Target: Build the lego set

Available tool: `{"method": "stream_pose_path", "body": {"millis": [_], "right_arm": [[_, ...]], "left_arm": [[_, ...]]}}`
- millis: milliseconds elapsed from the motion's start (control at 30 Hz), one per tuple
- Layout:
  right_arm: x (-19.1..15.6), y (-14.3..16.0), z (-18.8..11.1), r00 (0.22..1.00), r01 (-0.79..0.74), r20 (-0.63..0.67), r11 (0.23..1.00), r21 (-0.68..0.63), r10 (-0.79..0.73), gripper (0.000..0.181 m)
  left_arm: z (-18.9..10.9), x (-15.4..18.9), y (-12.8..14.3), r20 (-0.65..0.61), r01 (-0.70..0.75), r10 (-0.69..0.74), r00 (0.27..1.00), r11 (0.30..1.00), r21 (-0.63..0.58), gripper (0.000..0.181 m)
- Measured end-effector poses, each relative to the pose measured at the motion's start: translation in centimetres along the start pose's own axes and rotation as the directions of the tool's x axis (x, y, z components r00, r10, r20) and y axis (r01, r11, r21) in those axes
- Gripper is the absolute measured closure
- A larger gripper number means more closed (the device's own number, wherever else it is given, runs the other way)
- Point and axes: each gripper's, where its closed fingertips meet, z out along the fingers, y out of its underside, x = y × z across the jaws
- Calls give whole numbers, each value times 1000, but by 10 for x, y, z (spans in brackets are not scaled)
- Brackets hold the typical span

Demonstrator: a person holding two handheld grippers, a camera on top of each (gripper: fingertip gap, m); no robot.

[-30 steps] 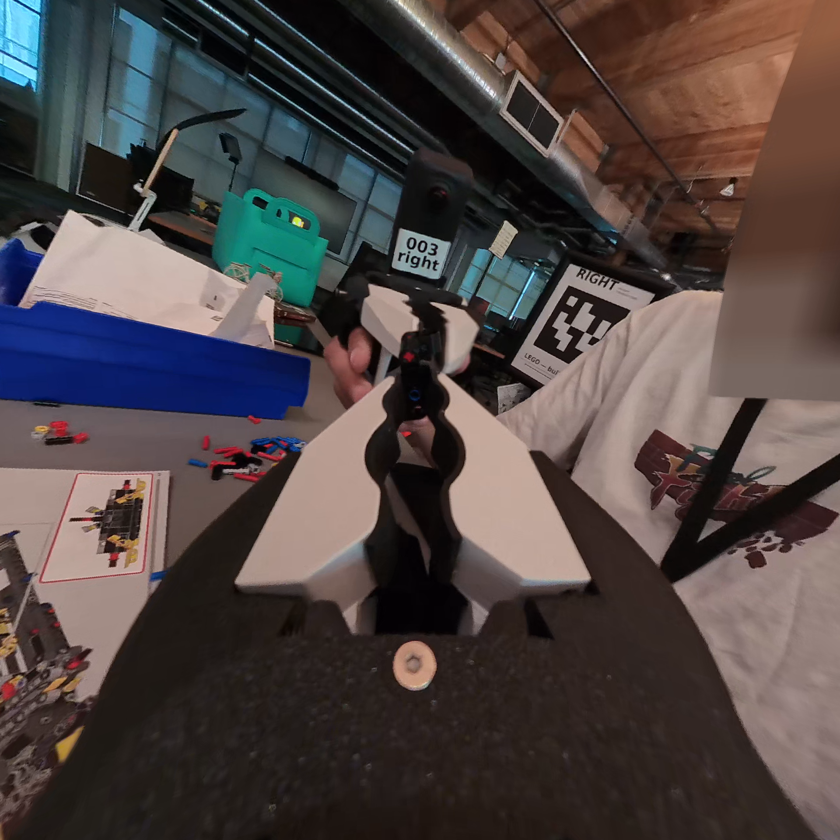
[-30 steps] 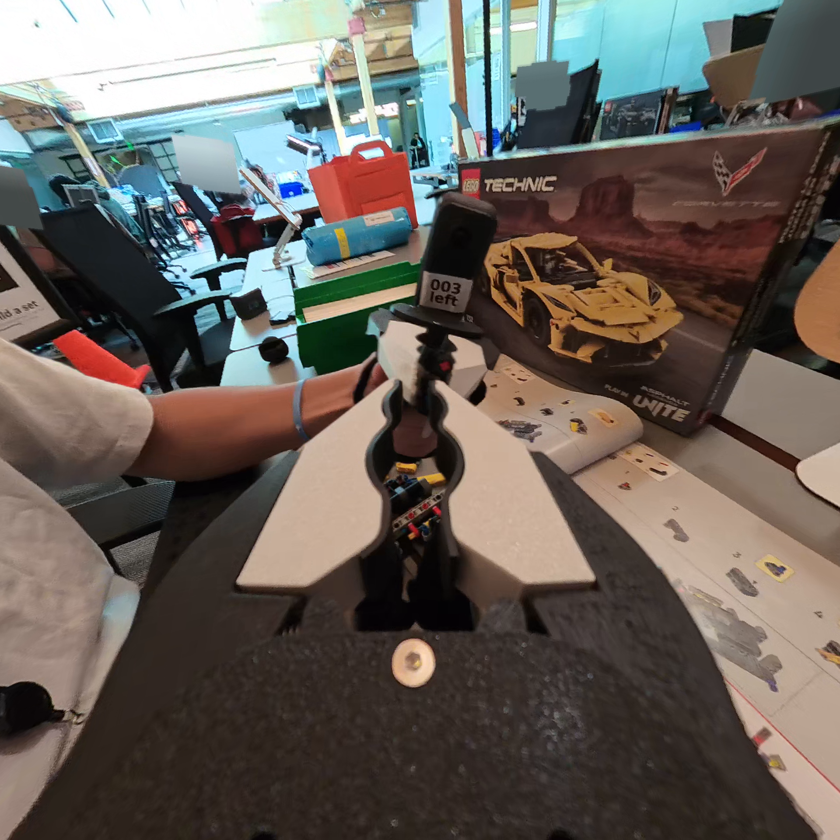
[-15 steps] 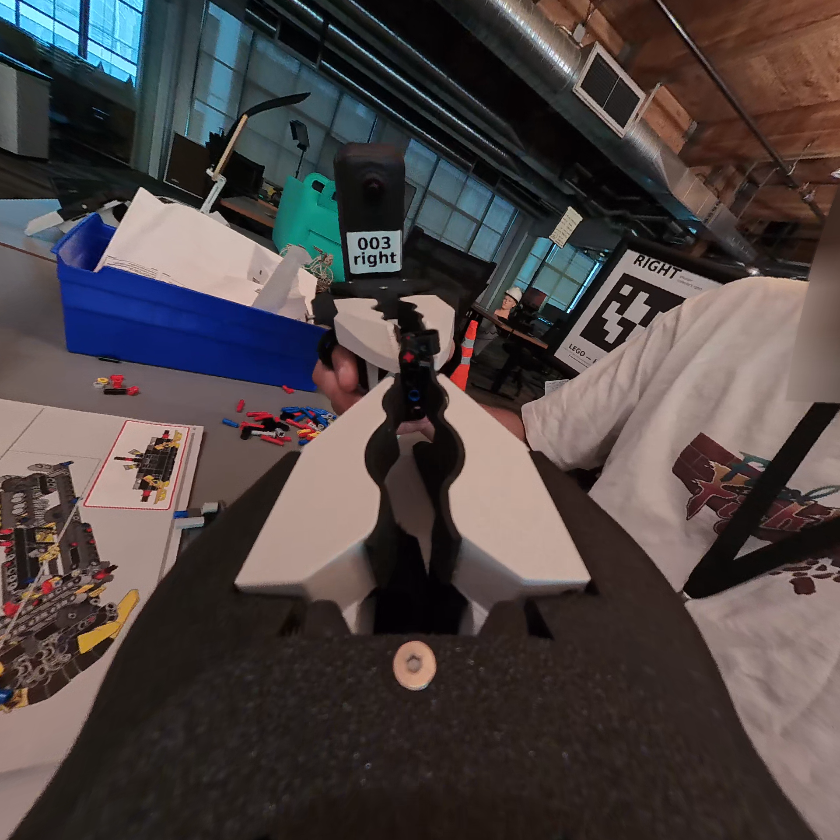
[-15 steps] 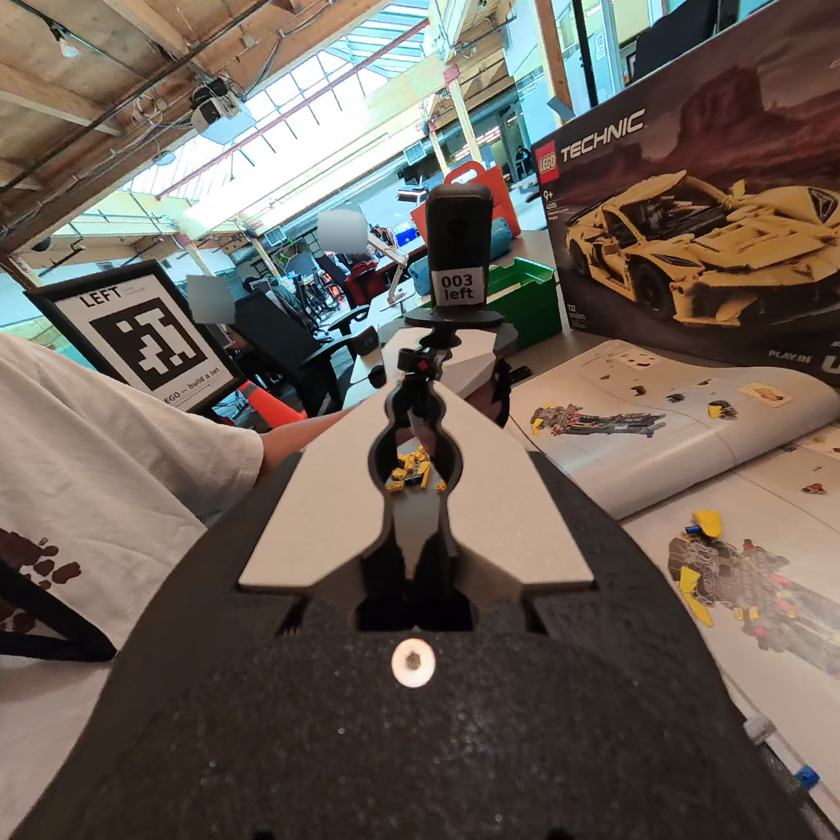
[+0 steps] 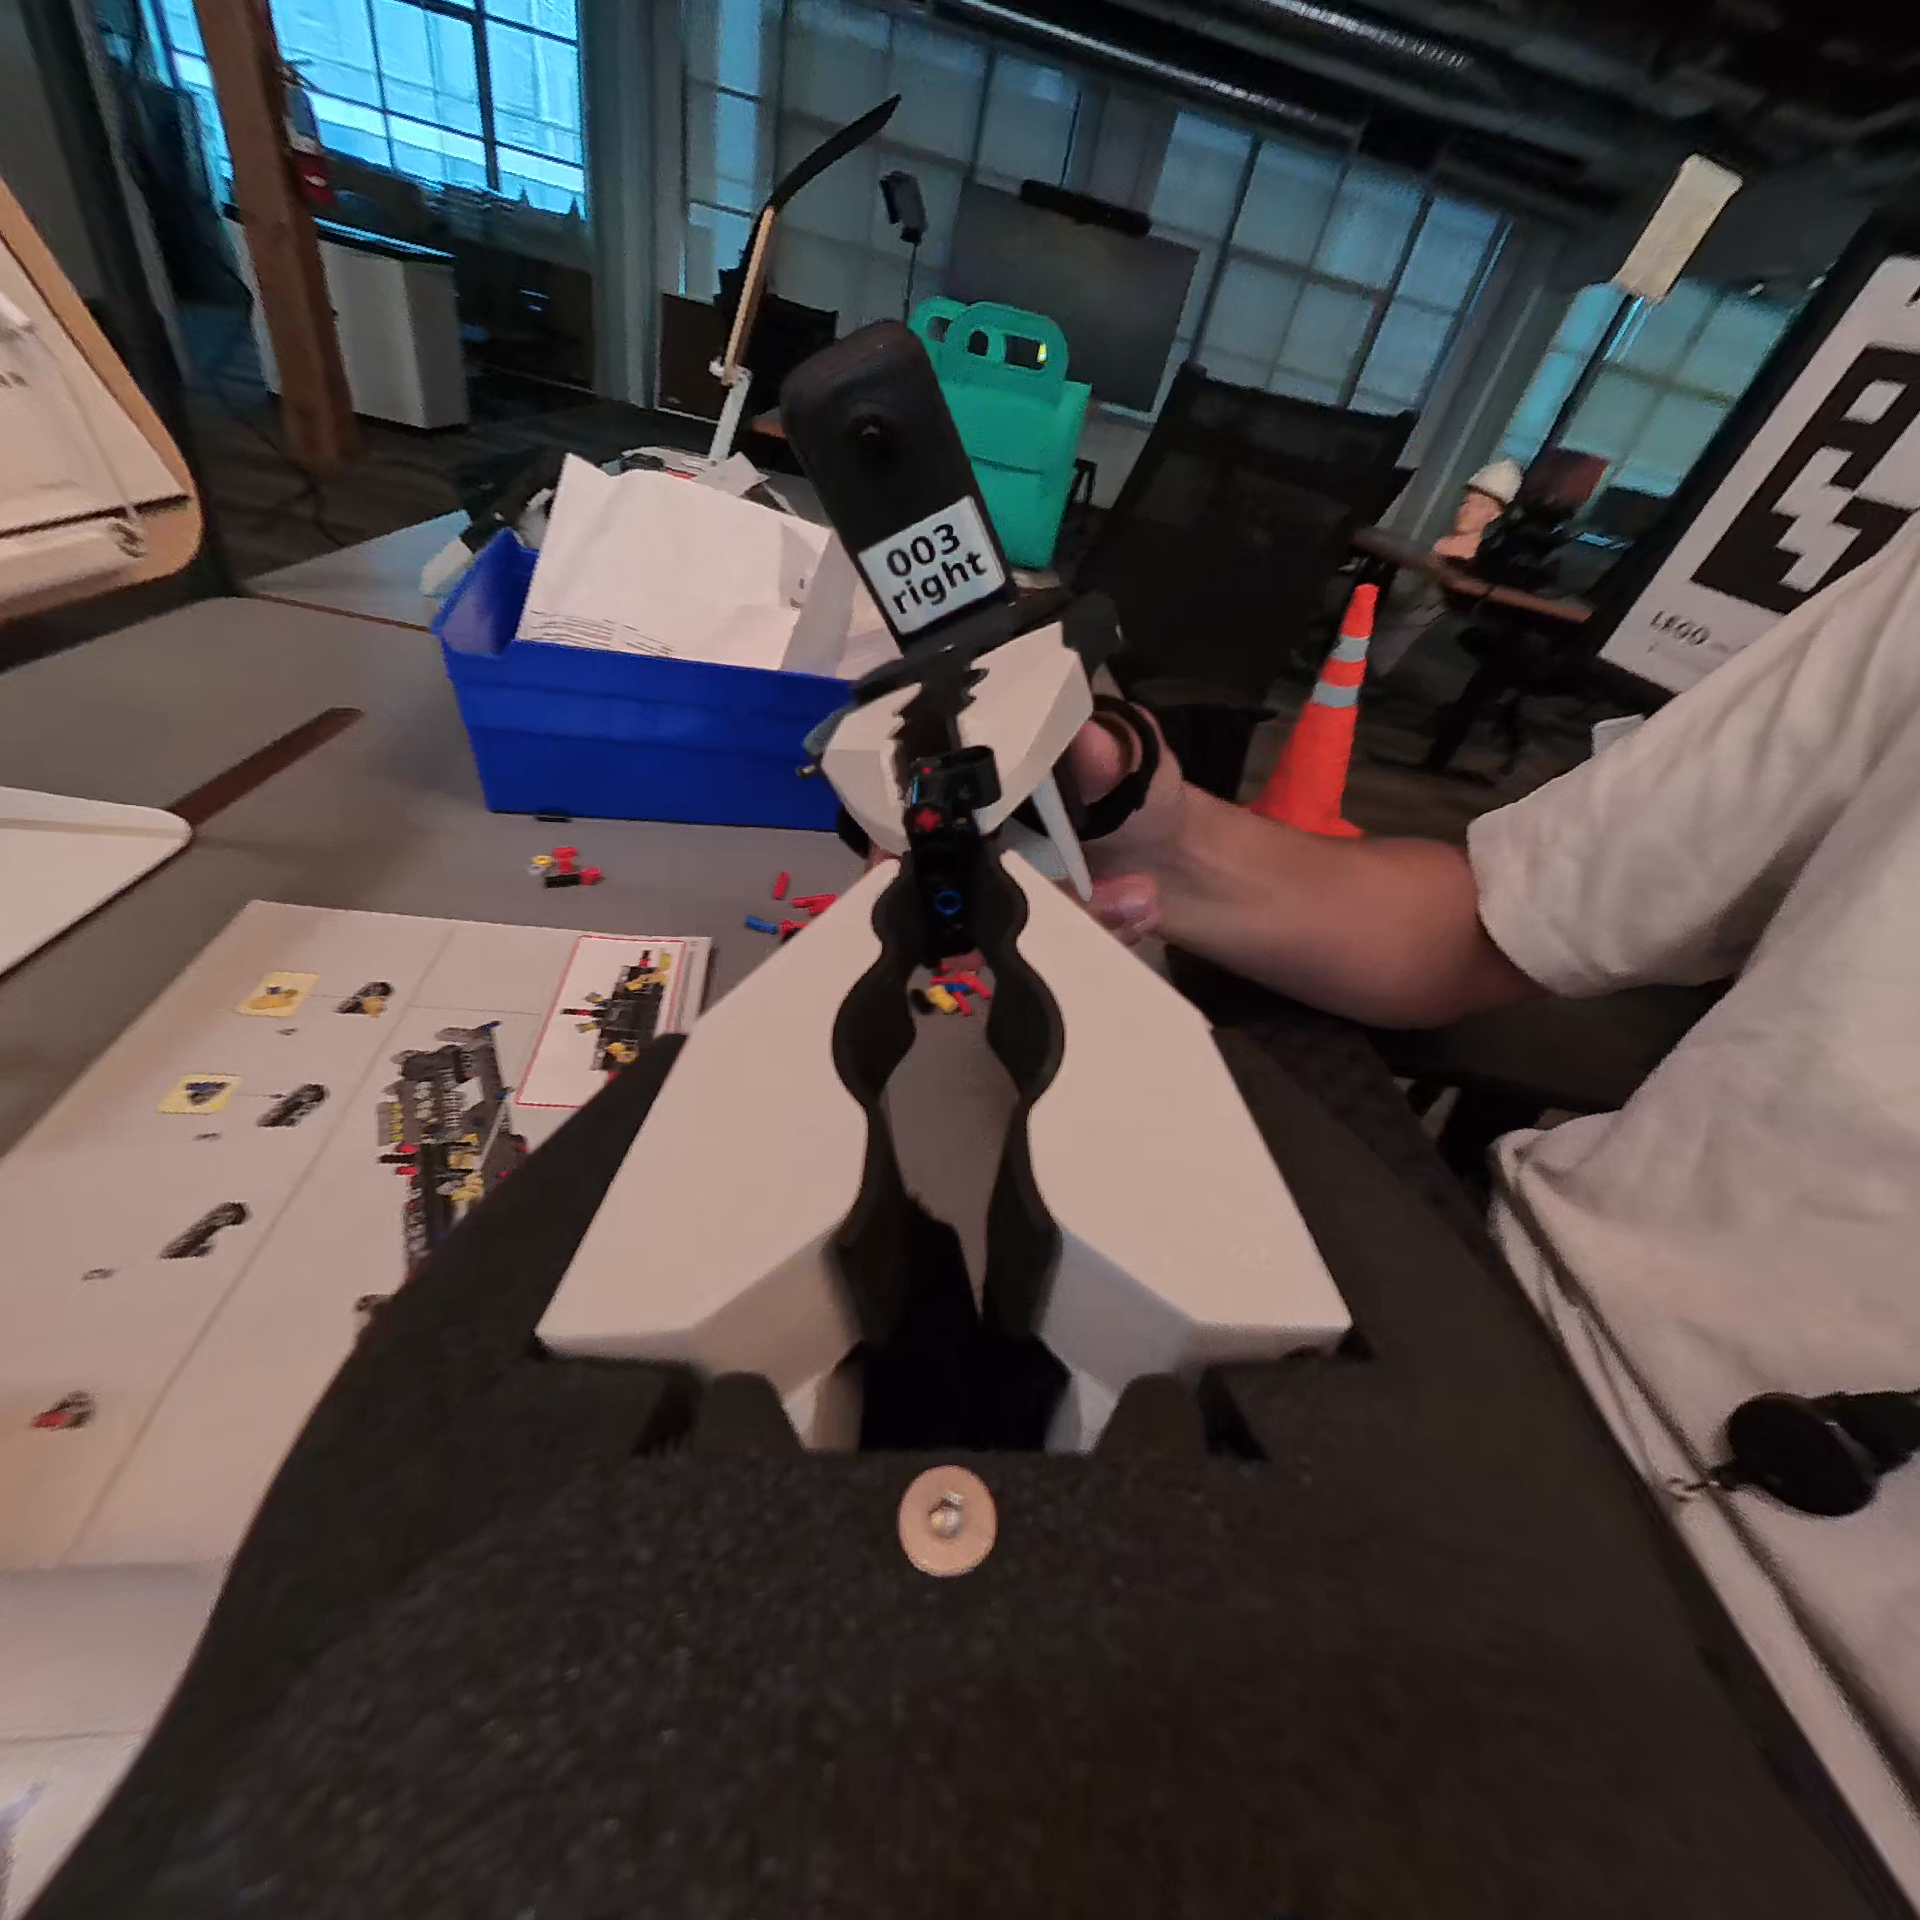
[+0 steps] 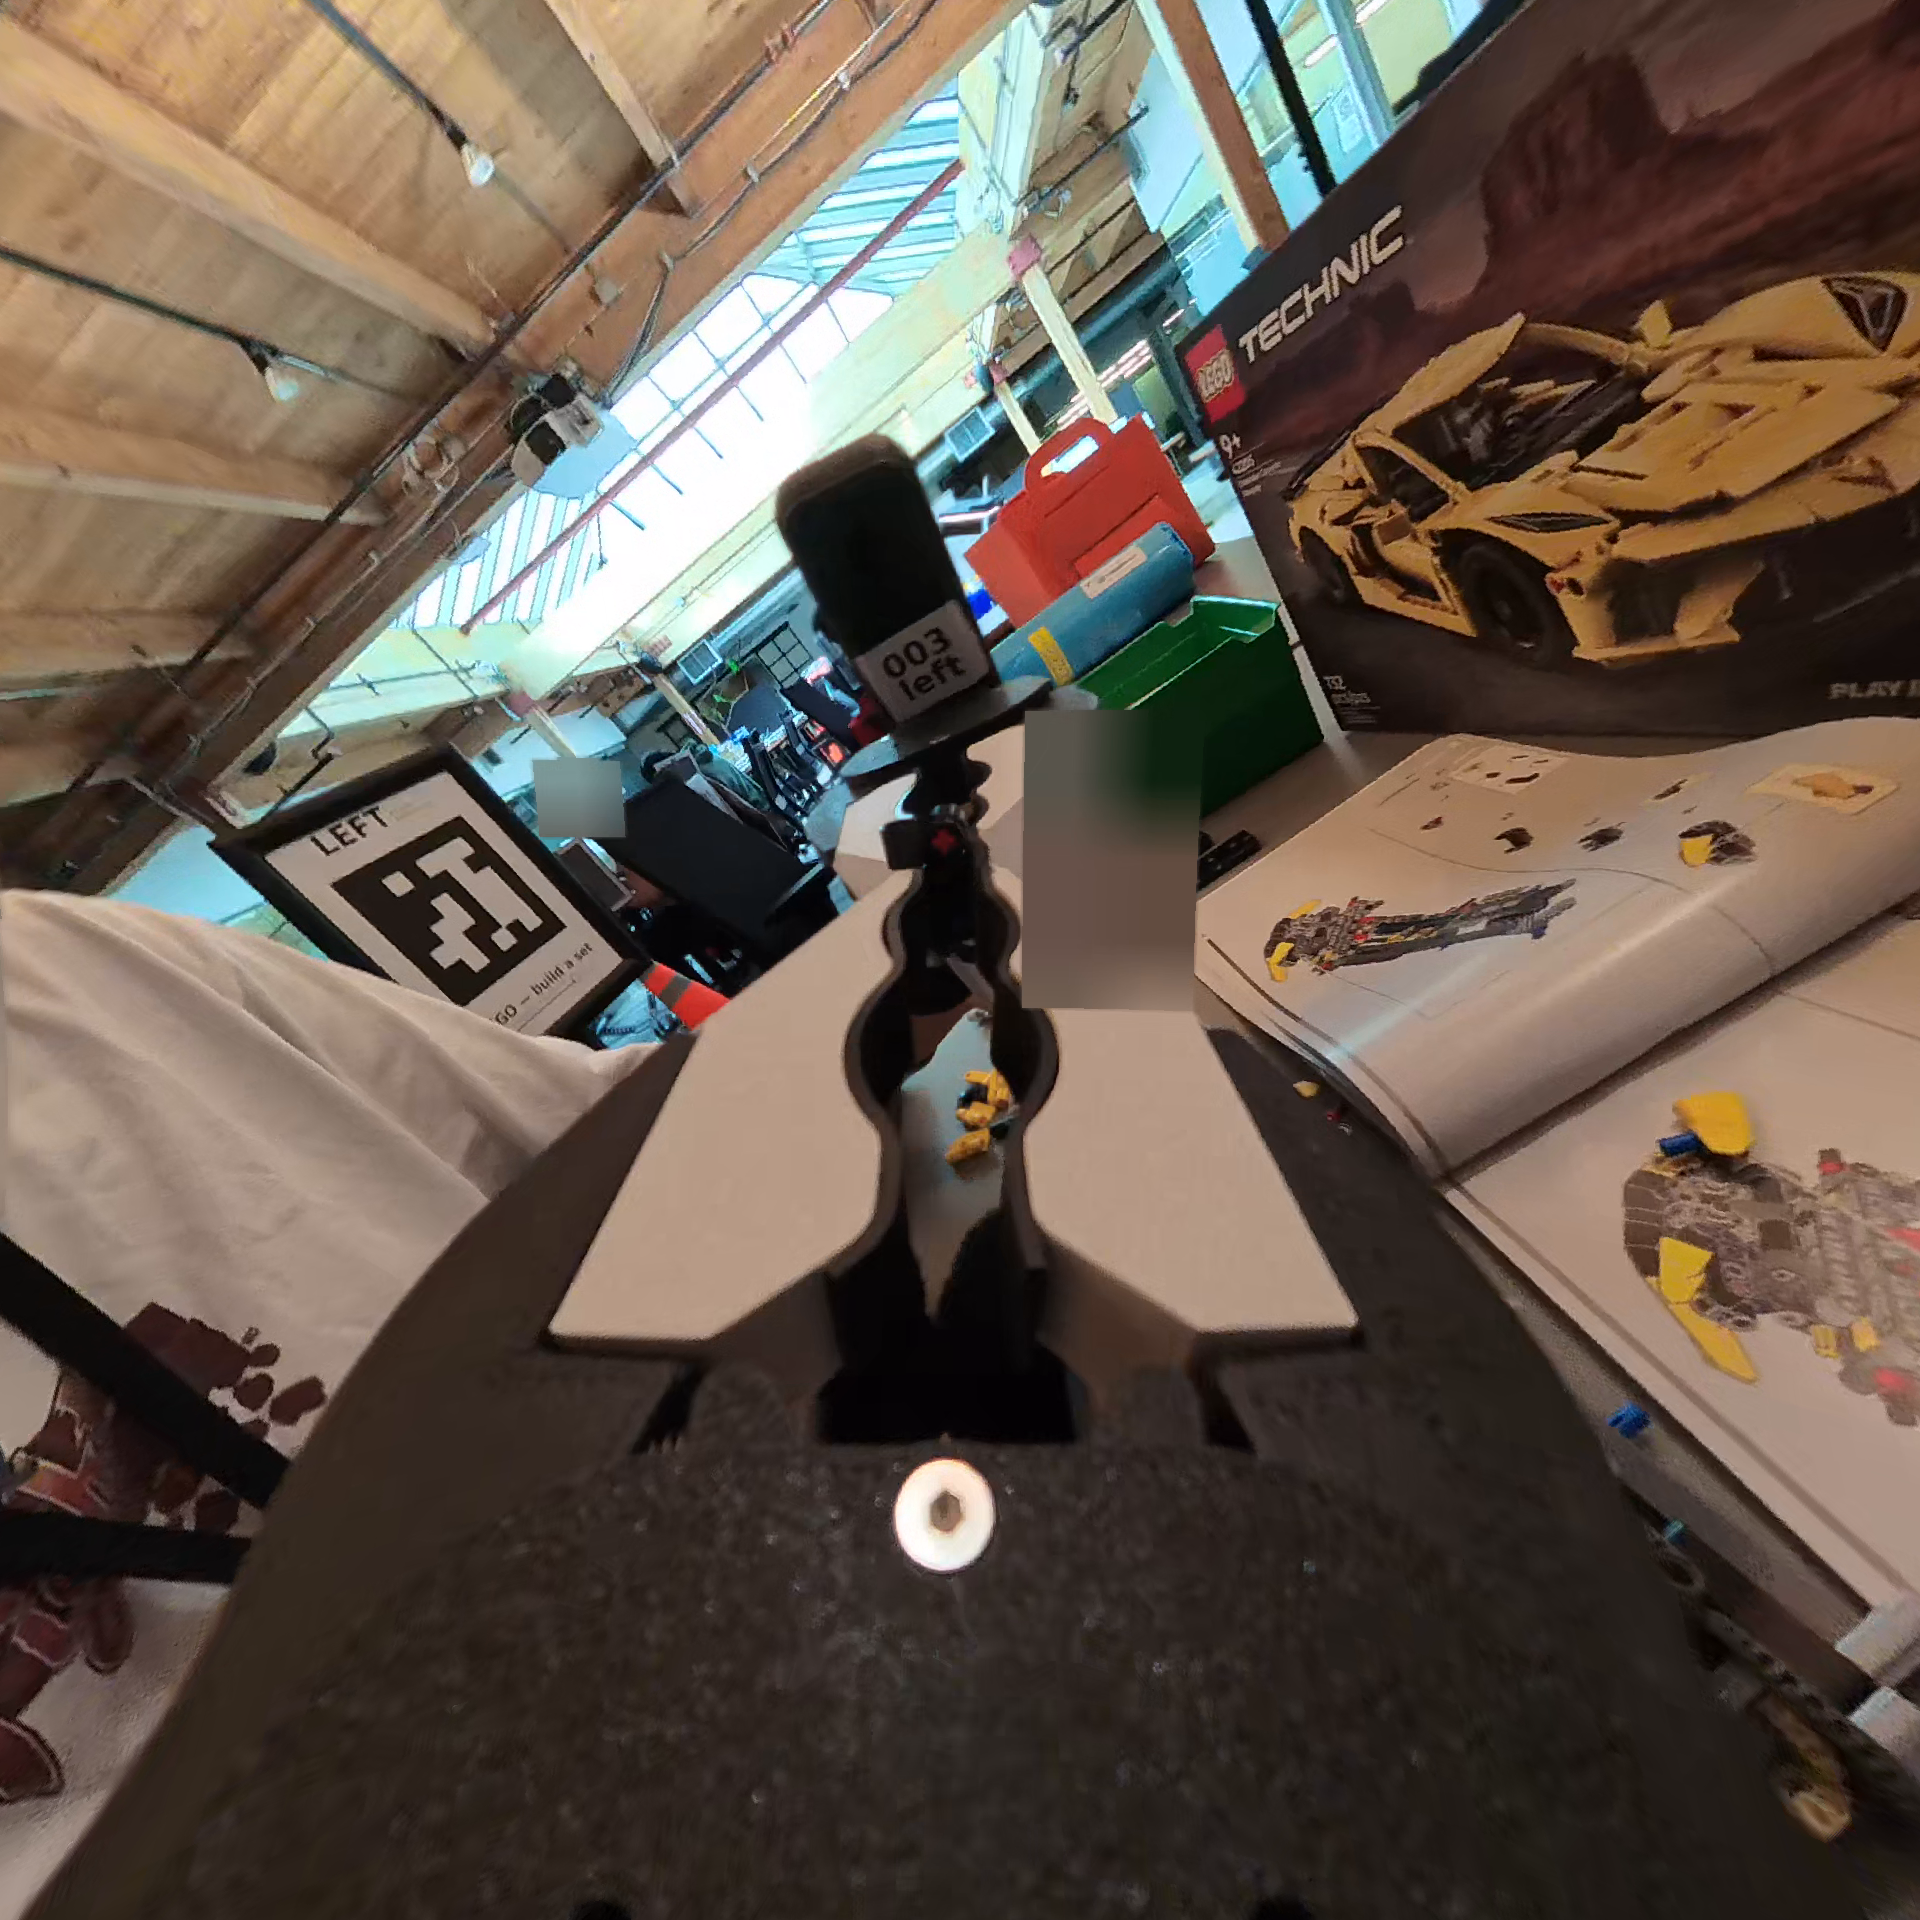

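A small black lego assembly [image 5: 940,868] with a red pin and a blue pin is held in the air between the two grippers, which face each other tip to tip. My left gripper [image 5: 943,914] is shut on its near end. In the left wrist view the right gripper [image 5: 940,774] grips the far end, tilted. In the right wrist view my right gripper [image 6: 948,909] is shut on the same assembly [image 6: 940,844], with the left gripper [image 6: 935,805] opposite, partly behind a blurred patch.
An open instruction booklet [image 5: 312,1091] lies on the grey table and also shows in the right wrist view [image 6: 1558,935]. There are loose red and blue pieces [image 5: 790,909], yellow pieces [image 6: 977,1112], a blue bin [image 5: 644,717], the lego box [image 6: 1558,468], a green bin [image 6: 1216,675], and a person's arm [image 5: 1299,925]. The tips of both grippers are at nearly the same place.
Both grippers have kept their hold on the assembly while turning together. The left view now looks lower over the table and the right view looks higher toward the ceiling.
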Motion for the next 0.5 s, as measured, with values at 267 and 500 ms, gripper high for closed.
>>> {"method": "stream_pose_path", "body": {"millis": [267,500], "right_arm": [[-16,-2,1,988,147,41,989,-13,-147,151],[-8,0,4,949,297,-93,953,-61,-301,167]], "left_arm": [[-3,8,-3,-64,4,-2,998,1000,21,175],[-1,5,4,-41,-38,38,998,999,-5,175]]}}
